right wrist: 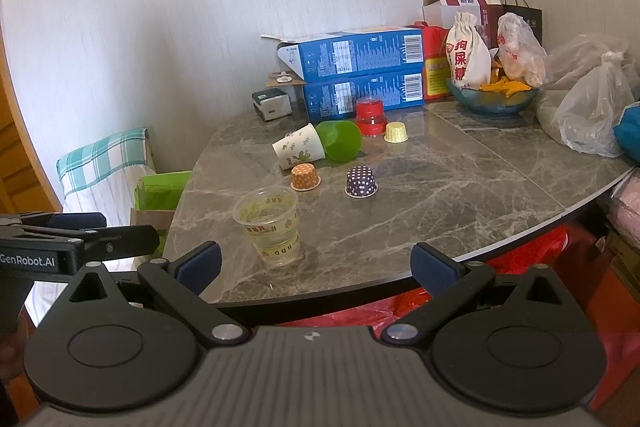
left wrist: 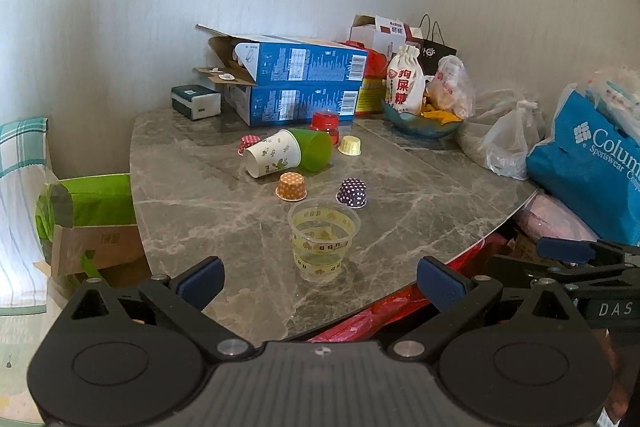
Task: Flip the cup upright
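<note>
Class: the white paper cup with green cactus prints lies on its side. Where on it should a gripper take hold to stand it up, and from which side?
Probably grip the white paper cup across its mid-body, coming from above with the jaws spanning its width. Its open mouth points toward the left table edge, and its base end meets the tipped green cup, so an approach from that end looks blocked. The left gripper is open and empty.

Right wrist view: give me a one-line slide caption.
Open right hand-held gripper at the table edge, facing an upright clear cup and tipped paper cup and green cup.
</note>
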Motion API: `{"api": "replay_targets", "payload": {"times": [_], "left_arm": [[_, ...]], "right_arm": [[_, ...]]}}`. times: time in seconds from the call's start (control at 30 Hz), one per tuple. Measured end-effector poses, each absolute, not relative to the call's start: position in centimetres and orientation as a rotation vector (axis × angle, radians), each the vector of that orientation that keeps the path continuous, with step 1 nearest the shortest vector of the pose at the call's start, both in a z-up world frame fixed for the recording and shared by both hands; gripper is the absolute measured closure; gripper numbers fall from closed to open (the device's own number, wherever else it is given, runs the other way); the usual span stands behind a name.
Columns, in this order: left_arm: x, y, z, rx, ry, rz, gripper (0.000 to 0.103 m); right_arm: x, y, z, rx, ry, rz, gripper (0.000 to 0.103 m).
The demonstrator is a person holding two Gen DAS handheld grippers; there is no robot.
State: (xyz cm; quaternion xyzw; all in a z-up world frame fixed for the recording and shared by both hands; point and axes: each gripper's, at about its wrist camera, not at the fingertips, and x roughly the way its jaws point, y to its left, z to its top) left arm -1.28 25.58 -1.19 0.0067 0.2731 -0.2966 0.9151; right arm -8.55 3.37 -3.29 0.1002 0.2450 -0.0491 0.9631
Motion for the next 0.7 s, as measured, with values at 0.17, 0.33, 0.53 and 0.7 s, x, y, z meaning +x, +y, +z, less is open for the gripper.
{"api": "replay_targets", "payload": {"times": [0.17, 0.33, 0.53, 0.7], "left_arm": [[-1.25, 25.61, -1.24, 0.013, 0.558, -0.611, 0.000], [-1.29, 25.64, -1.25, 0.012, 0.557, -0.611, 0.000], [-1.30, 25.38, -1.20, 0.014, 0.545, -0.609, 0.000], [-1.11, 25.34, -1.36, 0.013, 0.551, -0.607, 0.000]], "right_arm": [[-8.59, 3.36, -3.26, 0.201, 0.497, -0.101, 0.001], [-8.63, 3.29, -3.24, 0.202, 0.497, -0.101, 0.001], [-8.56, 3.28, -3.24, 0.197, 0.499, -0.099, 0.001], [-8.44, 3.26, -3.22, 0.200, 0.500, -0.099, 0.001]]}}
